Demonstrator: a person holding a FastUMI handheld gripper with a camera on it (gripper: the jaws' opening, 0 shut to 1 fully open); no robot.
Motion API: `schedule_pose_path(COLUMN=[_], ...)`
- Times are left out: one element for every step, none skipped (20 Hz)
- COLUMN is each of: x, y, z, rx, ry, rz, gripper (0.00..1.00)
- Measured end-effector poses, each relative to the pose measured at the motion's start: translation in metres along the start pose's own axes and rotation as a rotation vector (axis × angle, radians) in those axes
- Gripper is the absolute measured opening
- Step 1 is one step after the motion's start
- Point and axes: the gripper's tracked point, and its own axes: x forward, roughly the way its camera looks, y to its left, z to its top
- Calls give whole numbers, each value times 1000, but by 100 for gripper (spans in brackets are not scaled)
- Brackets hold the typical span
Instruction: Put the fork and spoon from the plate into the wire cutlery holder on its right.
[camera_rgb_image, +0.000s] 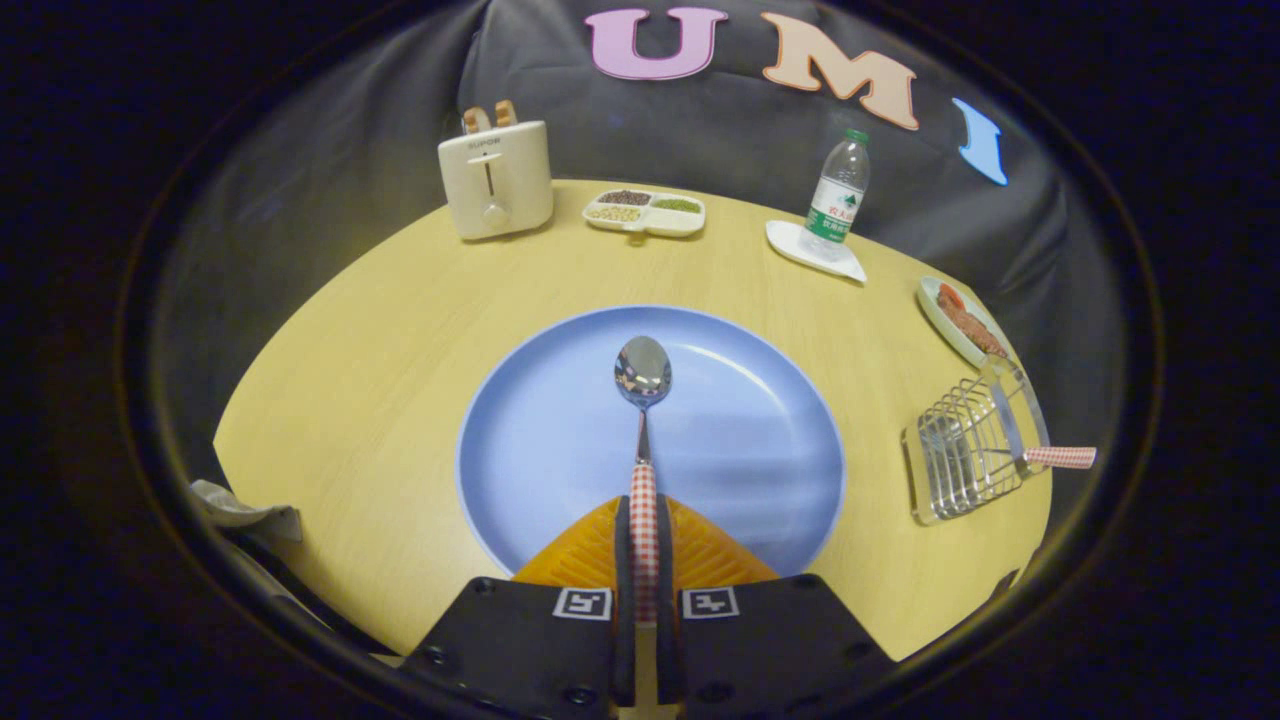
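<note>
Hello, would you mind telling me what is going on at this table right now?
A person is clearing cutlery from the blue plate with a hand-held gripper. Its fingers are shut on the checked handle of the spoon, whose bowl points ahead over the plate's middle. The fork already sits in the wire cutlery holder to the plate's right, its handle sticking out. So the spoon is the only piece left to move.

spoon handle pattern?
Red-and-white check, on the spoon handle clamped in the gripper; gripper view.
</note>
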Motion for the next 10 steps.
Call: schedule_pose_path(x=[-2, -4, -6, -10, -13, -17, -21, -25, -29, -33], y=[0, -1, -4, -8, -12, -15, -18, -20, -23, -27], z=[0, 0, 1, 2, 4, 7, 11, 15, 18, 21], rx=[3, 6, 5, 4, 5, 4, 0, -5, -13, -23], ry=[9, 13, 19, 24, 21, 18, 11, 5, 1, -3], rz=[16, 27, 33, 37, 42, 48, 54, 68, 77, 84], gripper=[11, 12, 12, 12, 11, 11, 11, 11, 11, 11])
